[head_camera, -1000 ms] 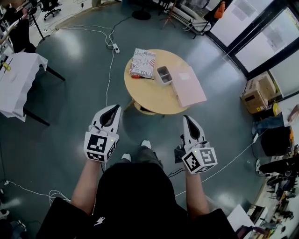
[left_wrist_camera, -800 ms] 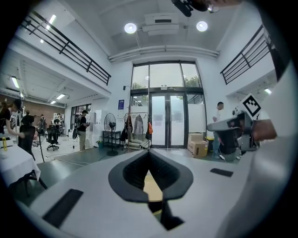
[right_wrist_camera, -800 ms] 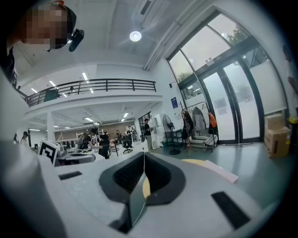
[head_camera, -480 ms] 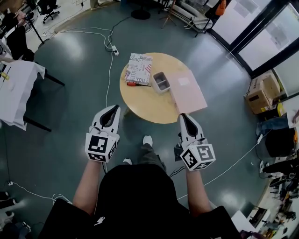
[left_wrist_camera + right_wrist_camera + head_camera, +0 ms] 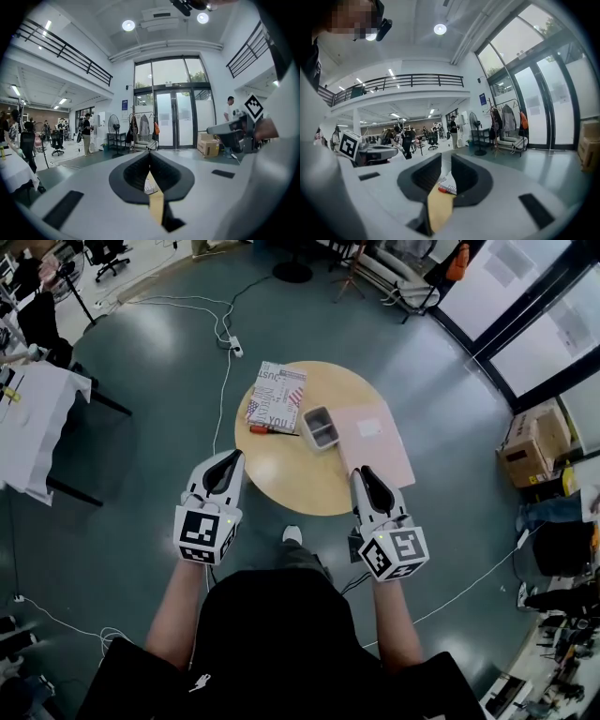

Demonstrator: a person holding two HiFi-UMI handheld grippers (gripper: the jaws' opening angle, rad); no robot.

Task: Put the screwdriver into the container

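Note:
A red-handled screwdriver (image 5: pixel 267 429) lies on the round wooden table (image 5: pixel 291 474), along the near edge of a printed book (image 5: pixel 273 396). To its right stands the small grey container (image 5: pixel 321 427), beside a pink sheet (image 5: pixel 375 441). My left gripper (image 5: pixel 231 457) hangs shut and empty off the table's left edge. My right gripper (image 5: pixel 360 472) is over the near right rim; its jaws have just been opening and stand slightly apart with nothing between them. In the right gripper view the screwdriver (image 5: pixel 446 190) shows far off through the gap of the right gripper (image 5: pixel 446 161).
Cables and a power strip (image 5: pixel 236 340) lie on the grey floor behind the table. A white-covered table (image 5: pixel 37 409) stands at the left, cardboard boxes (image 5: pixel 530 446) at the right. The person's shoe (image 5: pixel 292 534) is just short of the table.
Both grippers have moved forward toward the round table, which now lies closer. The right gripper's tips have come over the table's near rim.

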